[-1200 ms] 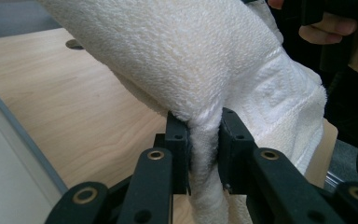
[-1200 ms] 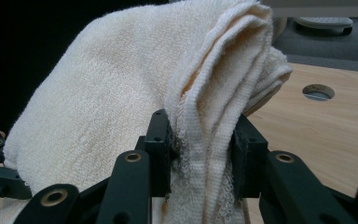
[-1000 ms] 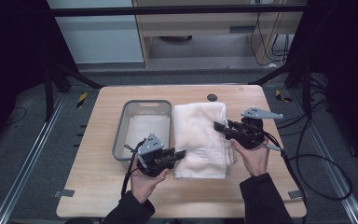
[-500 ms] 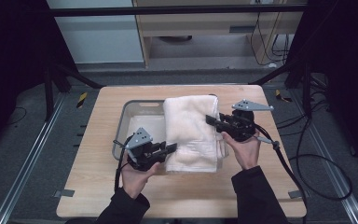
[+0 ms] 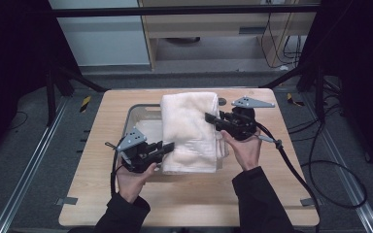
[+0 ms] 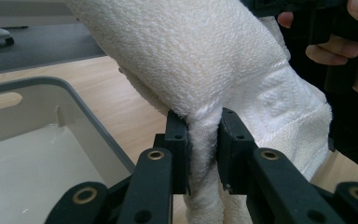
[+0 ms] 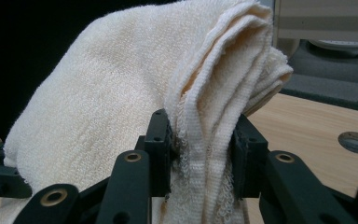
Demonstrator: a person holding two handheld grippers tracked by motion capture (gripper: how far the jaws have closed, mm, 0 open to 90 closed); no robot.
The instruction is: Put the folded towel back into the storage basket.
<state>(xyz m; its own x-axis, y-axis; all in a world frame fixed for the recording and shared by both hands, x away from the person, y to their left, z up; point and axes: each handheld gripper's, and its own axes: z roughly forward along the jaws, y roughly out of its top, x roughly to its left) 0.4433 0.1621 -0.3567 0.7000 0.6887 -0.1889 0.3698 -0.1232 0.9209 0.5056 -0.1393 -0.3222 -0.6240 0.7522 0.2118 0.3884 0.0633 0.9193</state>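
— So, where is the folded towel (image 5: pixel 189 131) right now?

— Held up between both grippers, over the wooden table (image 5: pixel 102 204), with its left part hanging above the grey tray (image 5: pixel 132 112) (the tray's far-left corner peeks out beside it in the high view).

— What about the left gripper (image 5: pixel 167 145)?

— Its jaws are clamped on the towel's near-left edge. In the left gripper view the cloth is squeezed into a narrow fold between the two black pads (image 6: pixel 177 140), and the tray's rim (image 6: pixel 88 112) sits just to one side below.

— And the right gripper (image 5: pixel 209 116)?

— Clenched on the towel's right side, further back. The right gripper view shows several stacked layers of towel (image 7: pixel 200 93) pinched between its pads (image 7: pixel 159 140).

— Is the towel flat?

— No, it bulges upward in the middle and droops toward the pinched edges. A small round fitting (image 7: pixel 356 141) is set in the tabletop beyond it.
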